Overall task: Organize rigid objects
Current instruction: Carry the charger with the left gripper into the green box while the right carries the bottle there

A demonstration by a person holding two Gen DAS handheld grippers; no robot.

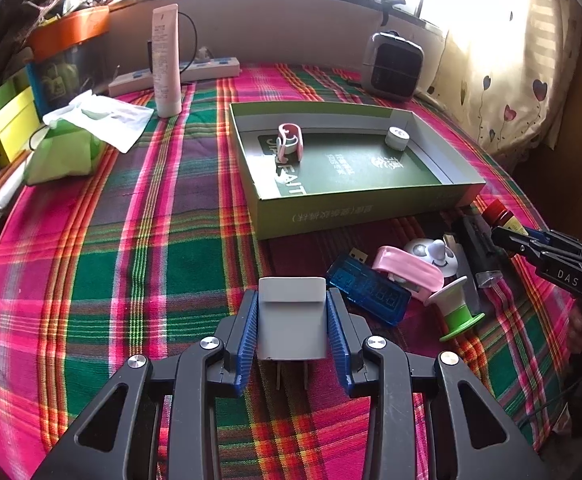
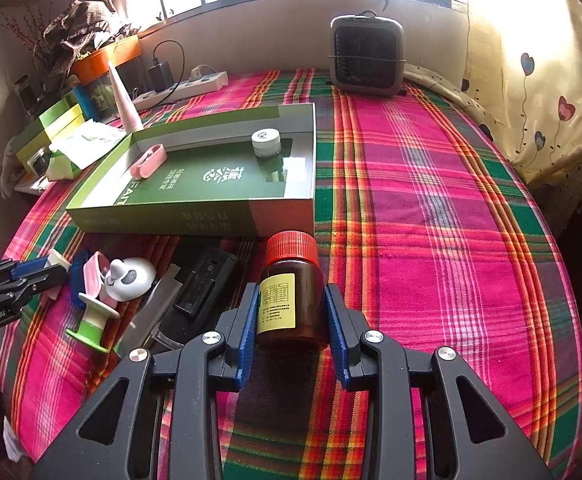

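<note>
Two hand-held grippers over a plaid-covered table, each with a small object taken from the loose pile. The left gripper (image 1: 293,320) is closed partway on a white plug adapter (image 1: 292,318), blue pads pressed to both flanks and the prongs hanging below; the right gripper (image 2: 291,318) is likewise closed partway on a brown bottle (image 2: 292,296) with a red cap, standing upright between the pads. The open green box (image 1: 355,204) lies at 12 o'clock from the left gripper and at 11 o'clock from the right. It holds two things only: a pink-and-white clip (image 1: 289,142) towards its far left corner and a small white jar (image 1: 397,138) near the far right wall; the middle of the floor is free. The remaining pile sits just beside the near wall of the box: a blue USB meter (image 1: 367,288), a pink stapler-like item (image 1: 407,274), a white panda-faced piece (image 2: 129,278), a green-and-white spool (image 1: 453,312) and a black device (image 2: 201,284) whose kind cannot be told from either view. Likely hazards: the round bottle, held low on its body, may tip or slide from the pads if swung quickly; either object may catch the near wall if carried too low; both hands converging on one box may collide; a careless drop could knock the jar or clip.
</note>
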